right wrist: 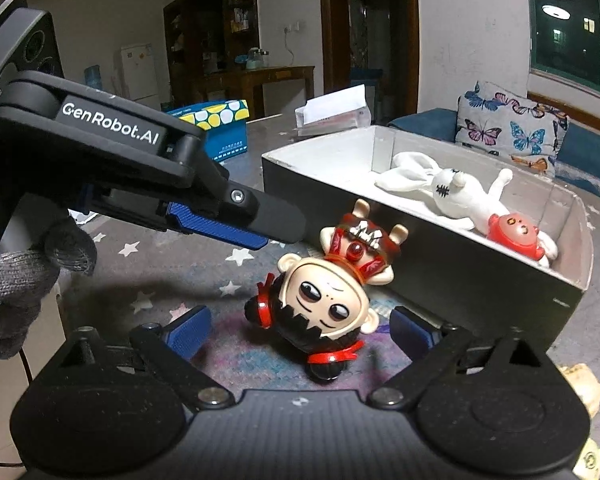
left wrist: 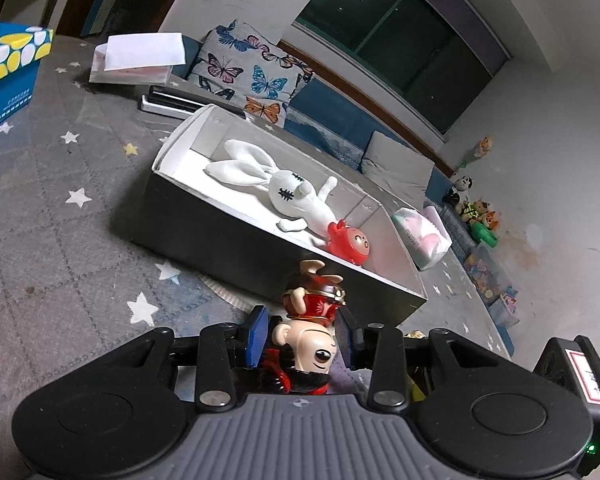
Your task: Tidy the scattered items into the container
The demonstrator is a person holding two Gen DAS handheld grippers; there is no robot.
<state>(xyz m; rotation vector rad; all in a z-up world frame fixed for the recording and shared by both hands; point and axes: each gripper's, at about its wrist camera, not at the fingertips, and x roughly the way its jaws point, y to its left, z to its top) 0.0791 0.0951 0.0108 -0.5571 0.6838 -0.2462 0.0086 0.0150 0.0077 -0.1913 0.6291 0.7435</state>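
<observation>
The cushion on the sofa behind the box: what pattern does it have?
Grey fabric cushion printed with multicoloured butterflies in blue, pink and orange; clearest in the left wrist view.

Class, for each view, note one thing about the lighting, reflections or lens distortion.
Left wrist view: the window is dark and mirrors a ceiling lamp; the fisheye bends its frame. Right wrist view: the figurine is sharp and evenly lit, with soft shadows on the mat.

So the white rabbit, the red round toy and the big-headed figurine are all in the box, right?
No: the figurine lies on the mat outside the box, as the right wrist view shows. The rabbit and red toy are inside.
</observation>
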